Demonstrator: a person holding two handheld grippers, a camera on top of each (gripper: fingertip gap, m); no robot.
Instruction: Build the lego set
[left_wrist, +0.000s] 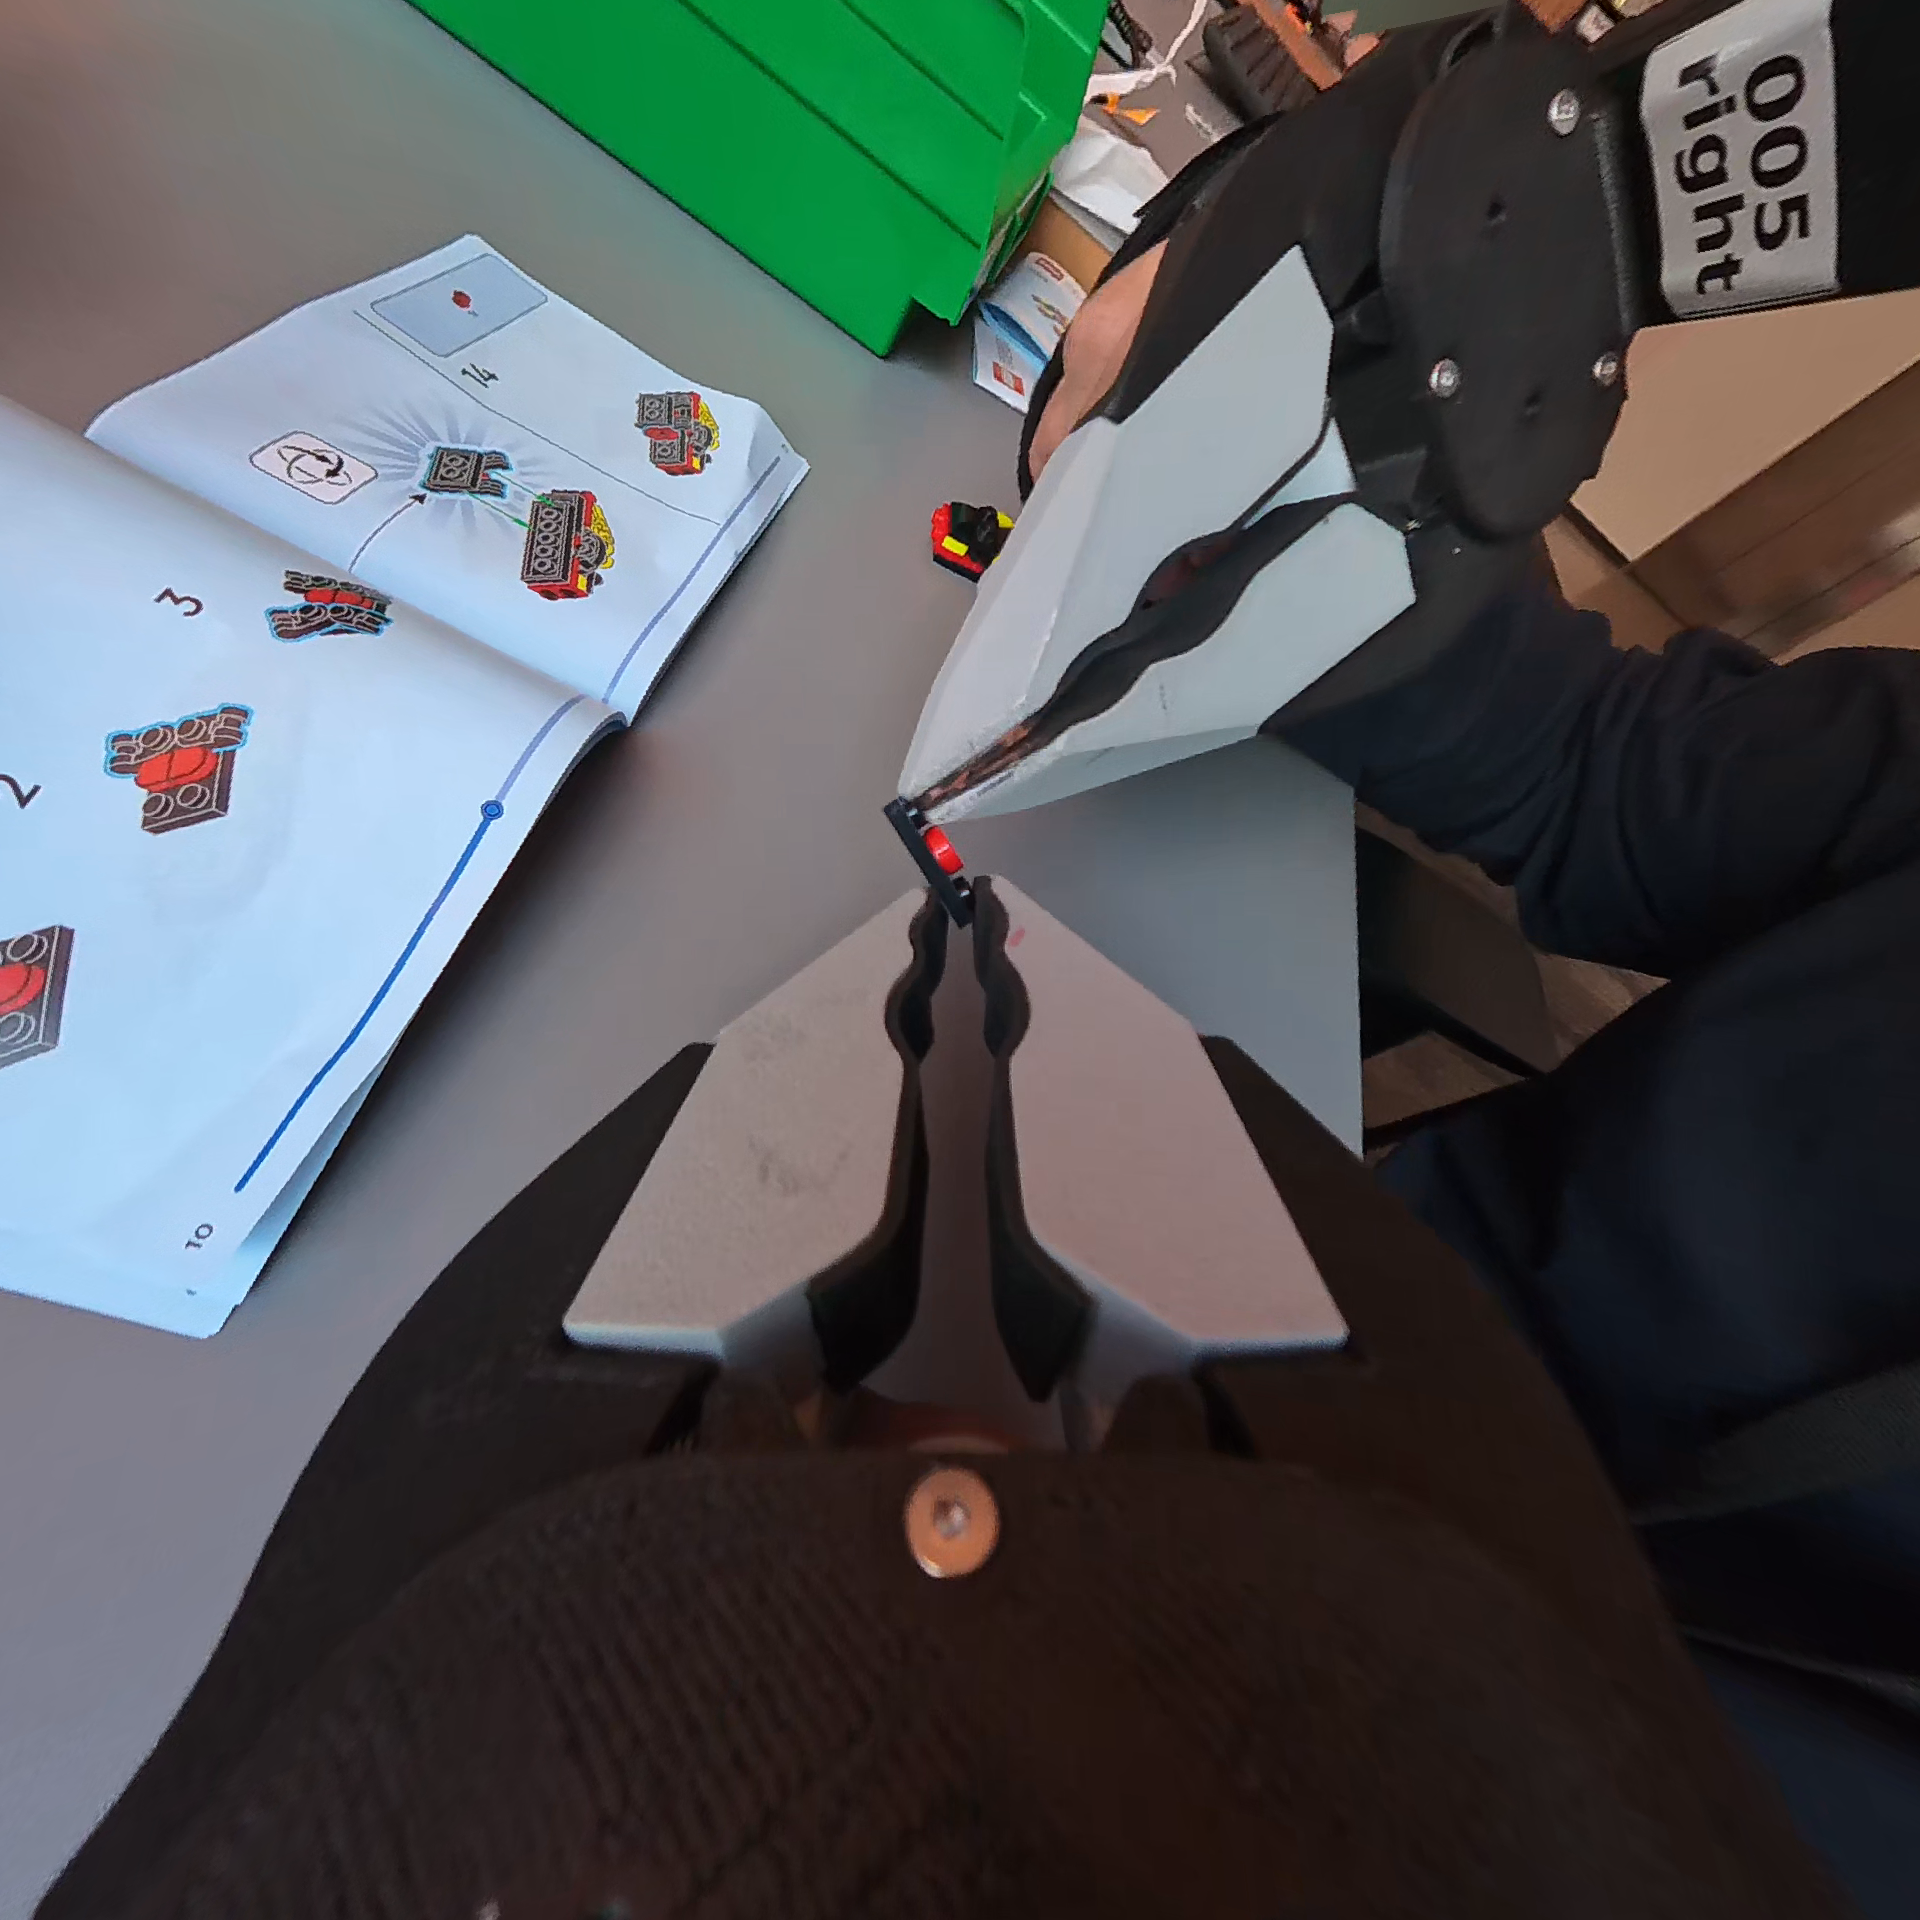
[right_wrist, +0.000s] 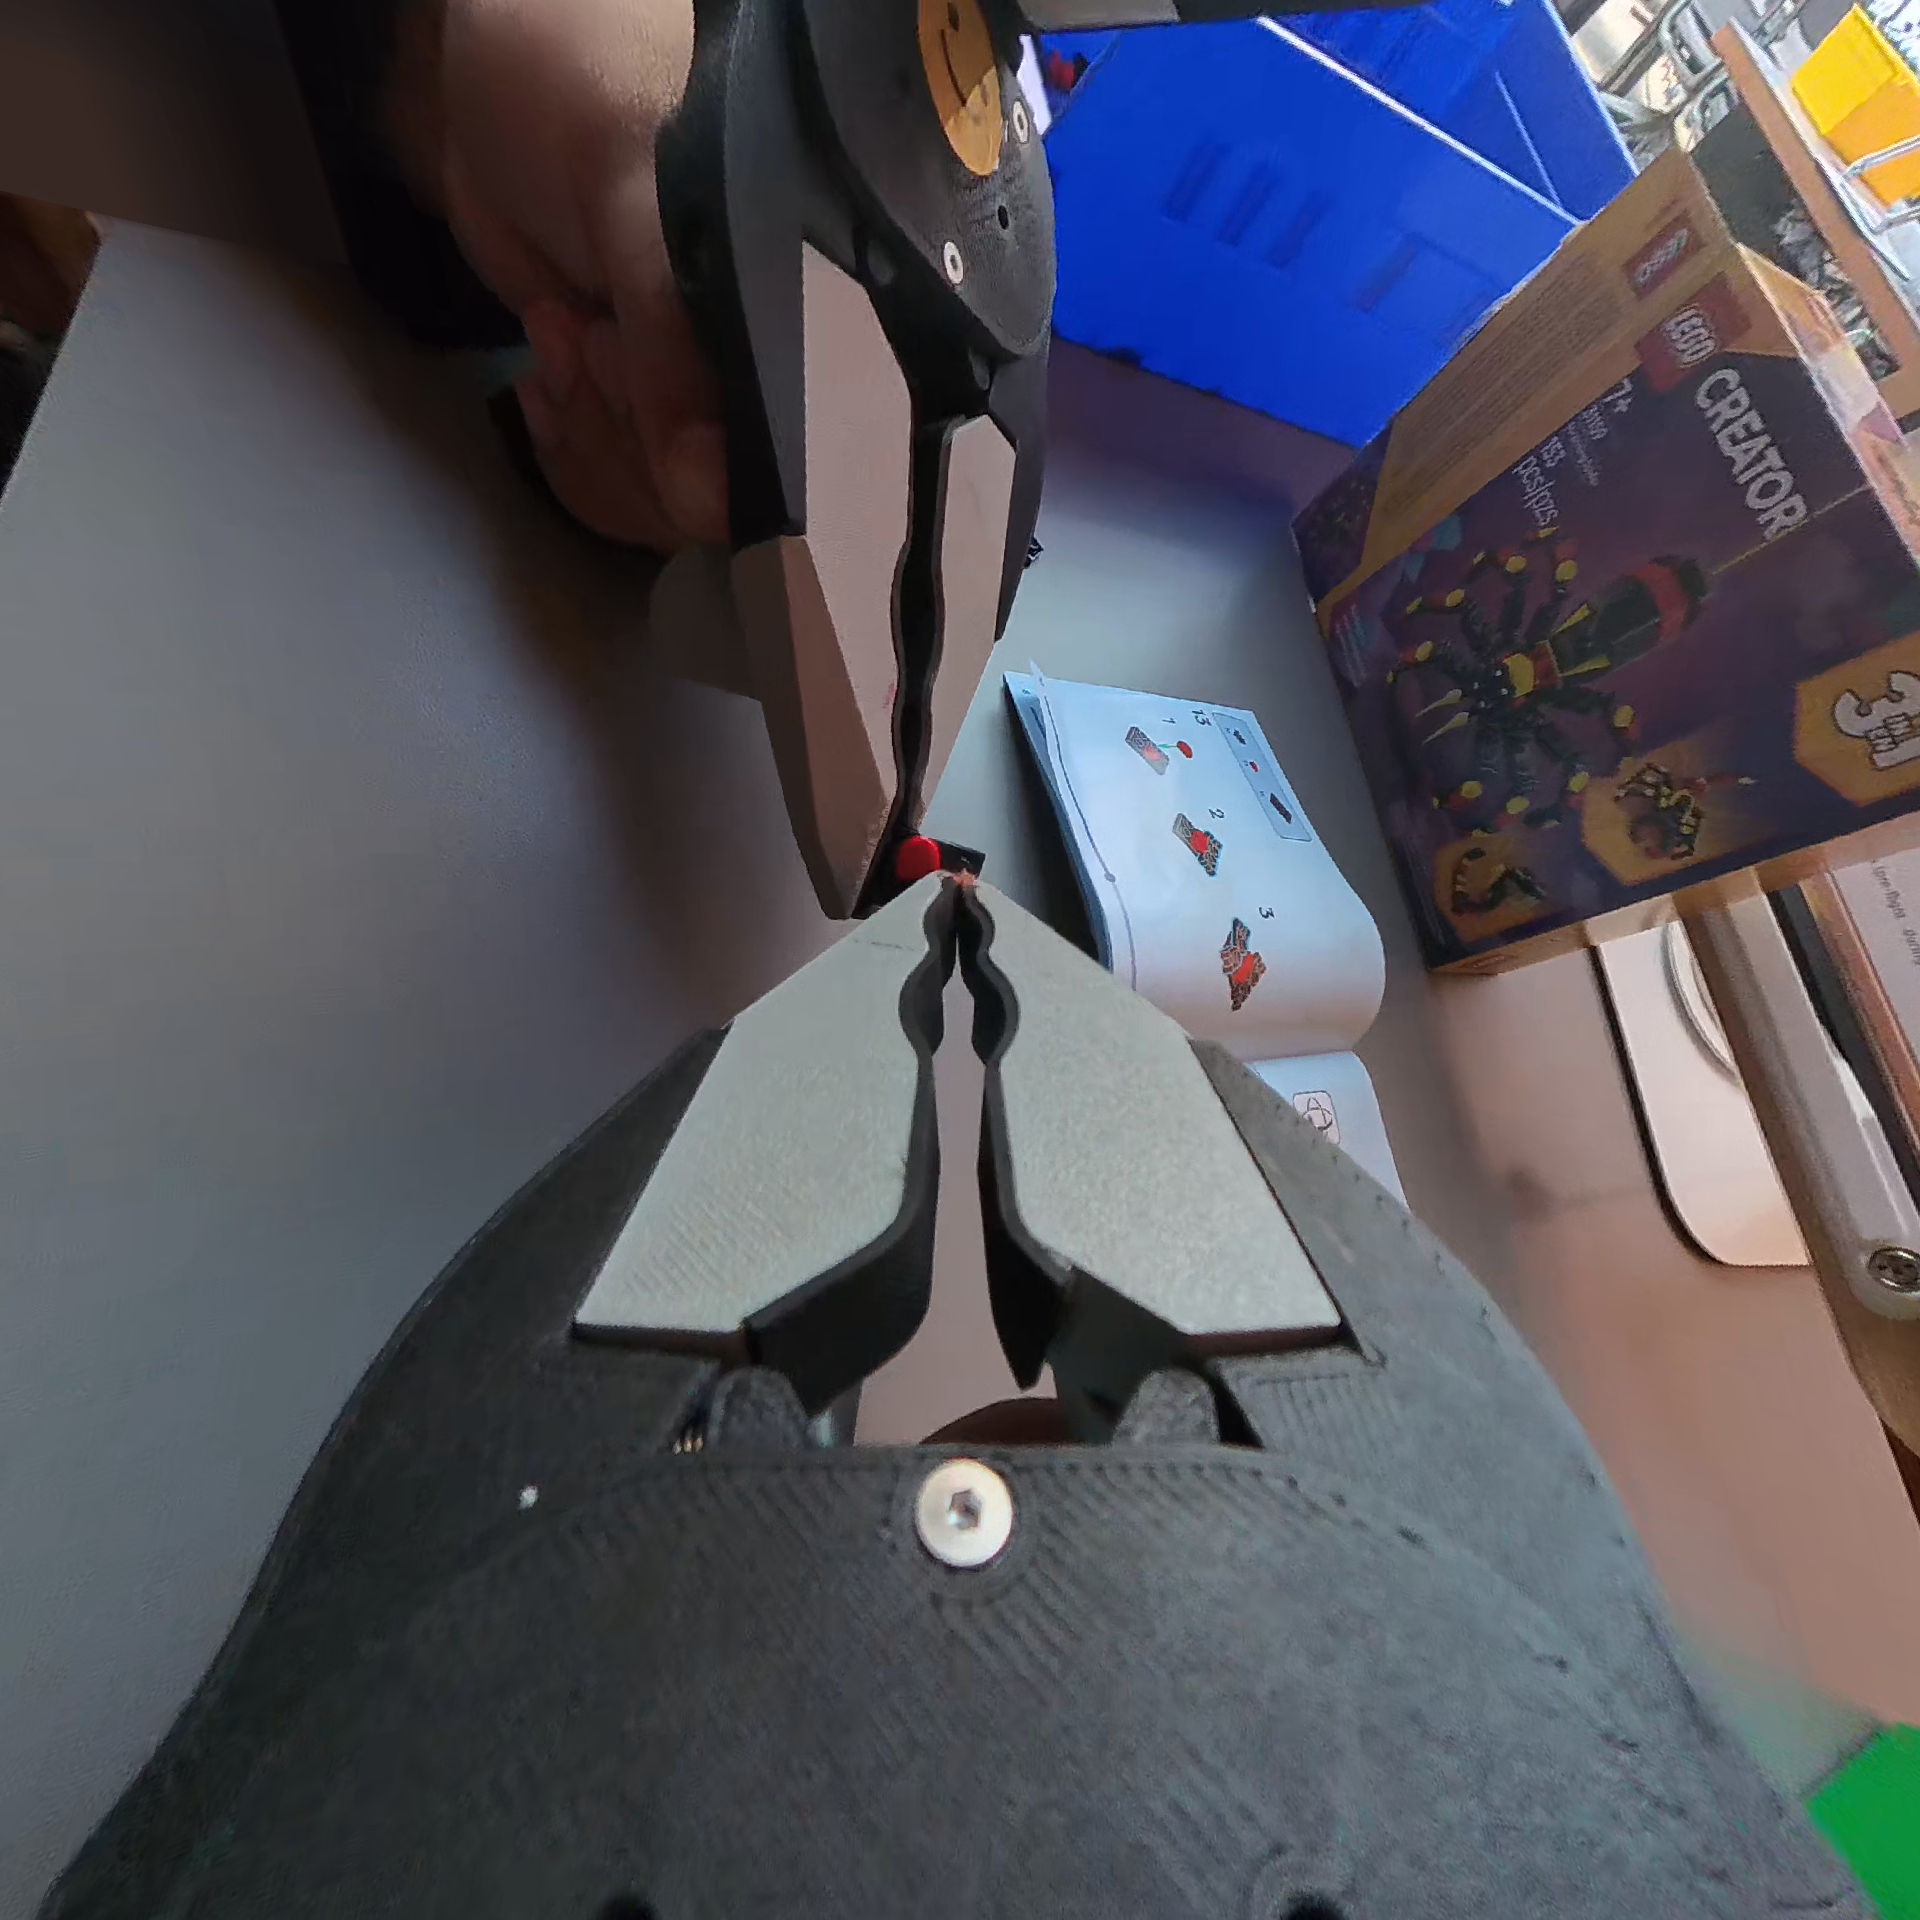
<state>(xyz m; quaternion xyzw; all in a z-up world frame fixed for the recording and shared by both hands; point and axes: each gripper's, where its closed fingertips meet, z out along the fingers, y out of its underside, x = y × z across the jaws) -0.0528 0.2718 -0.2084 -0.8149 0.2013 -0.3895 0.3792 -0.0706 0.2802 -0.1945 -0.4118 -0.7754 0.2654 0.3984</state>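
Note:
My left gripper (left_wrist: 961, 902) is shut on the lower end of a small black plate (left_wrist: 923, 831) that carries a red round stud (left_wrist: 940, 847). It holds the plate in the air above the grey table (left_wrist: 727, 831). My right gripper (left_wrist: 920, 798) is shut, and its closed tips touch the plate's far end from above right. In the right wrist view the right gripper (right_wrist: 954, 891) meets the black plate (right_wrist: 961, 860) beside the red stud (right_wrist: 917, 857). The left gripper (right_wrist: 896, 847) comes down from above with the plate pinched in its tips.
An open instruction booklet (left_wrist: 312, 727) lies to the left and also shows in the right wrist view (right_wrist: 1195, 862). A small red, yellow and black partial build (left_wrist: 968, 535) stands behind. Green bins (left_wrist: 831, 135), blue bins (right_wrist: 1299, 208) and the set's box (right_wrist: 1610, 623) border the table. My two grippers' fingertips are within a few centimetres of each other.

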